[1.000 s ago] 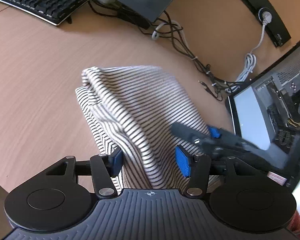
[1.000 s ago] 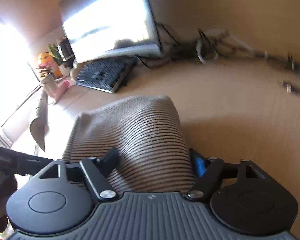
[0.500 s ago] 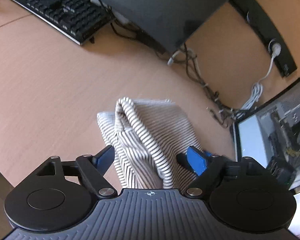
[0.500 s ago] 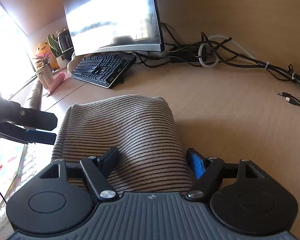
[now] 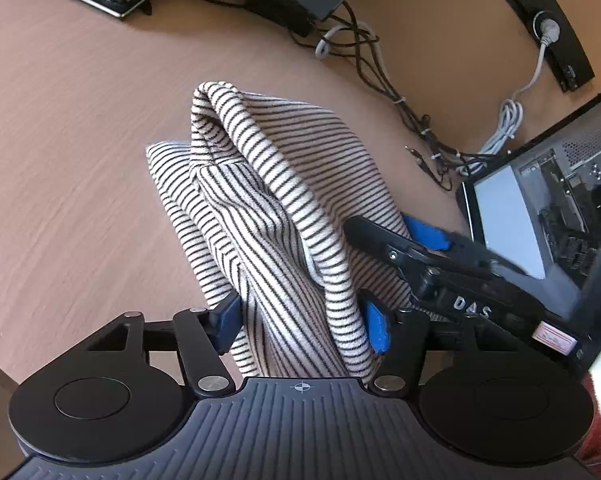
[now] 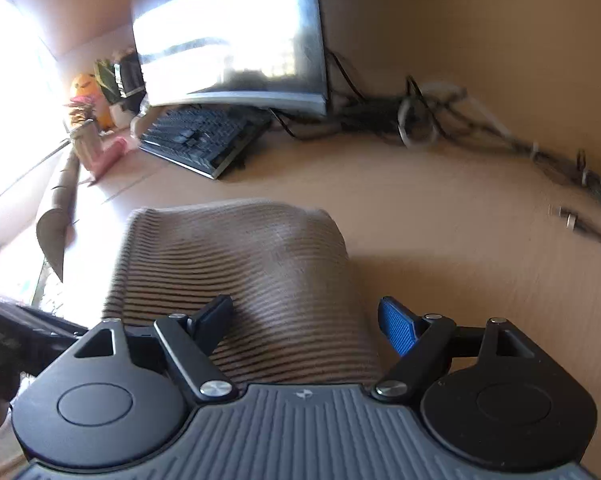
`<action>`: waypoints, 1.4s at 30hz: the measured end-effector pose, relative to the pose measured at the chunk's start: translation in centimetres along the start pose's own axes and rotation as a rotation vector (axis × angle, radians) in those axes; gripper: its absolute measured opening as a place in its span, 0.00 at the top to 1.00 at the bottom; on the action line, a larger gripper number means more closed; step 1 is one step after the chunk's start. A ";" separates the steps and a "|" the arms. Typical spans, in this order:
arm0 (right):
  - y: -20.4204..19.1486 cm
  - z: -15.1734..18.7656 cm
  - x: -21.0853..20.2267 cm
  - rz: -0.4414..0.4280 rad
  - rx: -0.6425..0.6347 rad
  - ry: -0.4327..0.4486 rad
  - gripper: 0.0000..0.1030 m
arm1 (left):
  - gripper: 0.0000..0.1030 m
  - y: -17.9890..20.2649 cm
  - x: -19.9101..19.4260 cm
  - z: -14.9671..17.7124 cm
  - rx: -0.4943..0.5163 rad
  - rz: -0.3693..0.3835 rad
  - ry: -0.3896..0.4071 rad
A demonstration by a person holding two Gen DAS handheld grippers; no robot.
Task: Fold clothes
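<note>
A cream garment with thin black stripes [image 5: 268,200] lies bunched and partly folded on the wooden desk [image 5: 60,140]. My left gripper [image 5: 300,320] has its blue pads wide apart, with a thick bunch of the cloth filling the gap. My right gripper [image 6: 312,316] also stands wide apart with the same garment [image 6: 236,256] lying between and under its fingers. The right gripper also shows in the left wrist view [image 5: 400,236], resting on the cloth's right edge.
A keyboard [image 6: 204,140] and a monitor [image 6: 228,36] stand at the back of the desk. Tangled cables [image 5: 380,72] run along the wall. An open computer case [image 5: 548,200] stands at the right. A plant and small items [image 6: 88,108] sit by the window.
The left gripper has moved back toward the cloth and lowered, so the garment fills more of its view. The right gripper's jaws have spread wider. The right view is blurred by motion.
</note>
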State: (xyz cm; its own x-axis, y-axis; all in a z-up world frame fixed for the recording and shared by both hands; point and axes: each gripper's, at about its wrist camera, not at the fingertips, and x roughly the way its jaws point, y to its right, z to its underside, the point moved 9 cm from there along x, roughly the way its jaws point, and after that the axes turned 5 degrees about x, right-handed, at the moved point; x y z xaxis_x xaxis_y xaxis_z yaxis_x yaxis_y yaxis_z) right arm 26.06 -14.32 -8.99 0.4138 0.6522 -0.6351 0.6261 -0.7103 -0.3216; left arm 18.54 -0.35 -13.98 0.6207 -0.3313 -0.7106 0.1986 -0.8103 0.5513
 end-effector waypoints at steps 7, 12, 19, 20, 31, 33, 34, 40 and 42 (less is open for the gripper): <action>0.1 0.6 0.0 -0.100 0.083 -0.027 0.22 | 0.38 -0.6 -0.2 0.1 -0.039 0.030 0.003; -2.0 -0.5 -1.3 -0.097 -0.055 0.054 0.32 | 0.38 -1.1 -0.2 -0.1 -0.076 0.046 0.013; -0.6 -0.4 0.8 -0.001 -0.094 0.010 0.26 | 0.34 -1.2 -1.3 -1.0 -0.072 0.039 0.054; -0.7 -0.4 0.6 0.008 -0.110 0.014 0.24 | 0.34 -1.3 -1.6 -1.4 -0.071 0.034 0.069; -2.2 0.0 -0.6 0.040 -0.230 0.018 0.23 | 0.38 -1.0 -5.8 -5.7 -0.027 0.013 0.244; -2.4 0.0 -0.7 0.048 -0.256 0.021 0.23 | 0.38 -0.2 -6.2 -6.6 -0.004 0.035 0.277; -2.5 0.1 -0.7 0.052 -0.262 0.021 0.23 | 0.38 0.2 -6.3 -7.0 0.008 0.048 0.288; -2.5 -0.1 -0.4 0.056 -0.245 0.003 0.23 | 0.37 -0.8 -3.4 -7.4 -0.009 0.086 0.231; -2.7 -0.5 -0.7 0.056 -0.246 0.002 0.23 | 0.37 -1.9 -2.0 -7.3 -0.039 0.085 0.198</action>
State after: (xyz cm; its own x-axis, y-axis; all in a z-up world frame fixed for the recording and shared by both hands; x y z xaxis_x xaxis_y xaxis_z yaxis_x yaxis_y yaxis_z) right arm 24.37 -12.71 -7.33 0.4536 0.6145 -0.6455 0.7440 -0.6598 -0.1053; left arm 22.44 5.35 -10.41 0.7724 -0.2934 -0.5634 0.1657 -0.7632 0.6246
